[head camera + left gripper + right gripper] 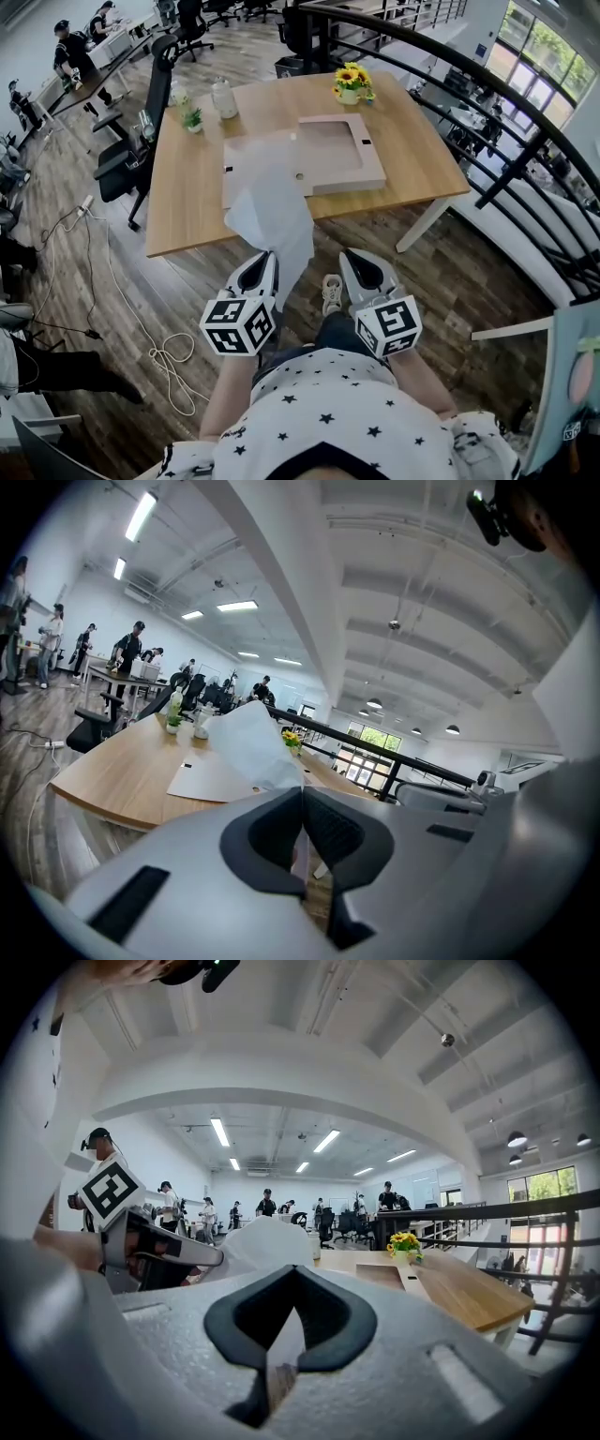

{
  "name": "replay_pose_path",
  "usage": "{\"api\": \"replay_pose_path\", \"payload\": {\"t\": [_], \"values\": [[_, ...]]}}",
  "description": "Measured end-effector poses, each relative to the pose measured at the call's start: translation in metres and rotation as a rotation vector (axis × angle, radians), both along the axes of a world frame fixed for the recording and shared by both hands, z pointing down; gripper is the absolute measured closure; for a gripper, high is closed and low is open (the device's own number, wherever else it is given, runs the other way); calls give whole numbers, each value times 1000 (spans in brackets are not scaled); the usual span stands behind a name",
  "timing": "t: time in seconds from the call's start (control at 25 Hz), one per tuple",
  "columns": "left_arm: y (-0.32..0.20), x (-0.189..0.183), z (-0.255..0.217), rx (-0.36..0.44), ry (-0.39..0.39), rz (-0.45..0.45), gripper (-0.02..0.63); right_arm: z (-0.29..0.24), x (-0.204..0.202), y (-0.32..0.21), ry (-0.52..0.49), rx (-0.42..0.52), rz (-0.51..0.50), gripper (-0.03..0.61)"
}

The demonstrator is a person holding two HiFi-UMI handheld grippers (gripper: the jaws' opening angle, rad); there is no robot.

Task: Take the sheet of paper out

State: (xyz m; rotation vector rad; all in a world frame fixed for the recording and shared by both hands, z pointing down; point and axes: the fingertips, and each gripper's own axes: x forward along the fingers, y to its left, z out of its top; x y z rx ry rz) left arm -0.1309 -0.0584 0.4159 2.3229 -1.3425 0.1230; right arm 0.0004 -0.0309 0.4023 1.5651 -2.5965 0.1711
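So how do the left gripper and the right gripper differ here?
The left gripper is shut on the sheet of paper, which rises from its tip; the right gripper is shut on nothing. In the head view the paper overlaps the left gripper's tip, while the right gripper's tip shows bare. Both have their jaws together and point toward the table, short of its near edge.

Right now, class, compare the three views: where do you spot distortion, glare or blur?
Head view: fisheye curves the table edges. Left gripper view: a ceiling lamp glares; the near tongs look soft. Right gripper view: black corners, bright windows.
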Motion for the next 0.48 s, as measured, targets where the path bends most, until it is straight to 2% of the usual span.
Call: {"api": "replay_pose_path", "payload": {"t": [0.48], "values": [[-8,4,3,-10,7,6,607,3,2,-8,-12,-6,1,574]]}}
